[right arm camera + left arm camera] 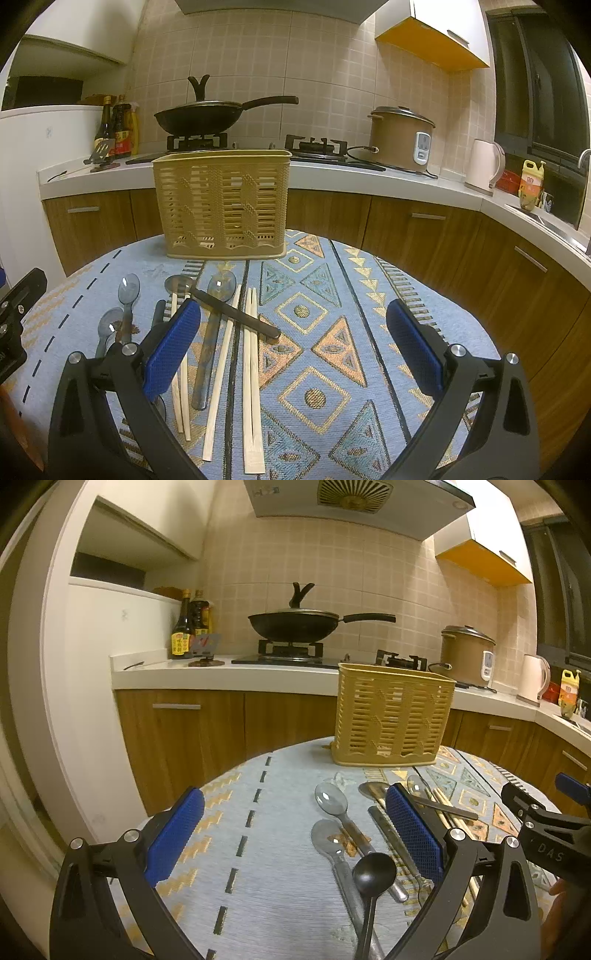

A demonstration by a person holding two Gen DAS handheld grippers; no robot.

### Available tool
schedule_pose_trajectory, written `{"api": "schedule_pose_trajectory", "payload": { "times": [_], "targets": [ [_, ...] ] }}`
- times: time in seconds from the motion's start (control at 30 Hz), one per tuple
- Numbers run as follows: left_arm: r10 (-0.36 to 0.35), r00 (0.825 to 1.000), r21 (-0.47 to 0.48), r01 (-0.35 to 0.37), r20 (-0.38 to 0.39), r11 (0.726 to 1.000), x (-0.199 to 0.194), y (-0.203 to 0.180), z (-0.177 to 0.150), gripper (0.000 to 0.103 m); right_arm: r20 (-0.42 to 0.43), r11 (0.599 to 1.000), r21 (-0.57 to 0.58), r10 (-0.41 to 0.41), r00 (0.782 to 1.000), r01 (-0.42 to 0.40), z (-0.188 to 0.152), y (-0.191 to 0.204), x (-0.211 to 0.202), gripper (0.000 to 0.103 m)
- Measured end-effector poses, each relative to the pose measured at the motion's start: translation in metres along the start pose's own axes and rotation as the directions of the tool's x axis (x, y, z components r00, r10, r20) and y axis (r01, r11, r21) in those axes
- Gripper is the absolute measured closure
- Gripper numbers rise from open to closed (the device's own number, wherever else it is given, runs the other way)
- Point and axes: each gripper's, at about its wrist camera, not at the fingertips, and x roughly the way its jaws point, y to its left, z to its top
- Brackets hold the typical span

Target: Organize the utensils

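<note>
I see bare patterned blue tablecloth (332,332) right of the scattered wooden chopsticks (251,387); the slatted tan plastic basket (221,206) blocks the far edge.

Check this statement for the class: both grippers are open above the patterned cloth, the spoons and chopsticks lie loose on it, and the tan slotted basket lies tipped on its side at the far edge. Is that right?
One detail is wrong. The tan slotted basket stands upright on its base, open end up, as the right wrist view shows. The rest holds: left gripper and right gripper are open, and the spoons and chopsticks lie loose on the patterned cloth.
</note>
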Motion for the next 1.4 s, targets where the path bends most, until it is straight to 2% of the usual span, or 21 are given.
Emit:
{"api": "schedule_pose_trajectory", "payload": {
  "times": [1.17, 1.3, 1.4],
  "targets": [
    [-0.01, 1.0, 0.001, 0.01, -0.003, 1.0, 0.0004, 0.0, 0.0007, 0.008, -0.004, 1.0, -0.005, -0.002, 1.0, 0.002, -0.0023, 0.0007, 0.0001, 0.006],
    [-0.035, 0.999, -0.002, 0.035, -0.019, 0.999, 0.0013, -0.0005, 0.0004, 0.008, -0.005, 1.0, 0.001, -0.003, 1.0, 0.003, -0.0019, 0.0003, 0.0008, 0.006],
    [-0.107, 0.991, -0.05, 0.103, -0.084, 0.993, 0.0083, 0.0084, -0.0011, 0.008, -0.008, 1.0, 0.012, -0.008, 1.0, 0.008, -0.0029, -0.0019, 0.003, 0.006]
  ]
}}
